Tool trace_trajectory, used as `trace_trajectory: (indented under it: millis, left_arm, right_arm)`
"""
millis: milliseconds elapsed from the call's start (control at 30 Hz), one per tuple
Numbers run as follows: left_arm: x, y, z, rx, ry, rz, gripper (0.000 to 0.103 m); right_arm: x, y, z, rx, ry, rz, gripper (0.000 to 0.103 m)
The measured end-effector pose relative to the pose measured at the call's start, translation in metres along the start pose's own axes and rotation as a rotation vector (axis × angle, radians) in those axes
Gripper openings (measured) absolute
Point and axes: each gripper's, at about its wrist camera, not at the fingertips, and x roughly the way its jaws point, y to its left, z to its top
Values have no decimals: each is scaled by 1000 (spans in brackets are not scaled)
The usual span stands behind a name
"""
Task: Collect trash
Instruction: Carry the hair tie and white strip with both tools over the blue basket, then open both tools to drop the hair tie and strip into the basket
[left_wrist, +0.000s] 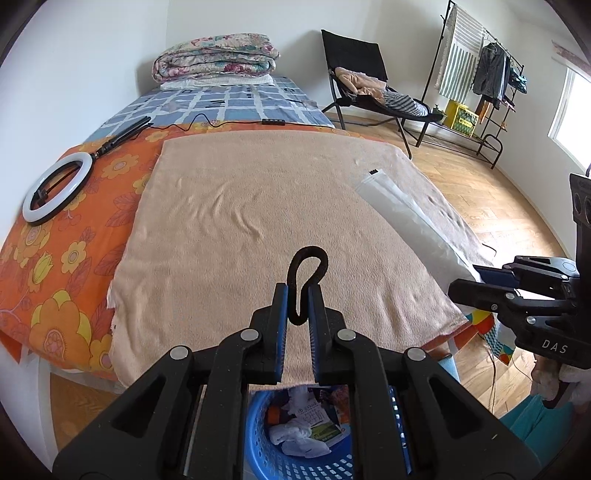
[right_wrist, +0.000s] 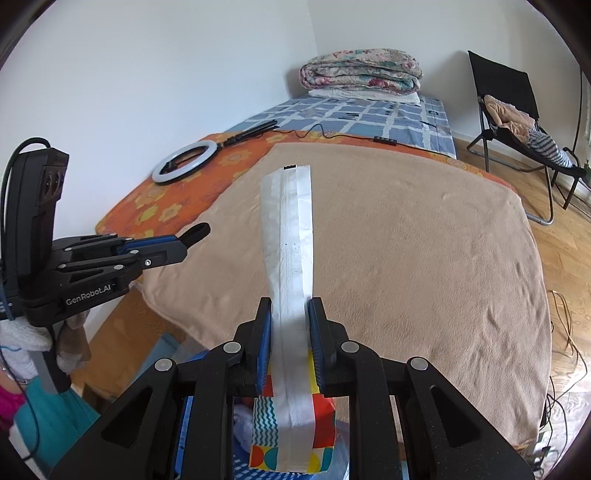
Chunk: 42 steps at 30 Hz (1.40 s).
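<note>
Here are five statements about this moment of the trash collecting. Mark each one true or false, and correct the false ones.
1. The left gripper is shut on a dark looped hair tie. True.
2. The right gripper is open and holds nothing. False: it is shut on a long white plastic bag.
3. A blue plastic basket below the left gripper already contains trash. True.
4. The white ring light lies on the beige blanket. False: it lies on the orange flowered sheet.
5. The black folding chair is bare. False: clothes lie on it.
</note>
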Motion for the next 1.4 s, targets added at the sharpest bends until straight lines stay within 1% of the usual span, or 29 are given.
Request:
trace_trajectory:
  millis: [200,333,533,700,900,1033,1133,1400]
  left_arm:
    - [-1,-2,-27,0,34,-4,9]
    - [4,-4,-47,-7,79,-12,9]
    - [13,-9,-77,6,144,-15,9]
    - [19,-10,-101,5,192,-14,9]
    - [29,-8,-125,-4,253,-15,9]
    - [35,-8,-134,2,280,-10,9]
    - [40,-8,-139,-2,300,-9,9]
    - [47,-14,-147,8,325,-6,9]
  right_arm:
    - [-7,11,-33,-8,46,32,17]
    - [-6,16,-55,-20,84,41,17]
    - [7,22,-90,-39,174,56,17]
    - [19,27,-116,-41,246,88,17]
    - [33,37,-136,-68,308,106,17]
    - [43,42,-147,-83,345,105,17]
    - [48,42,-150,-83,360,103,17]
    - [58,38,-155,-72,386,85,18]
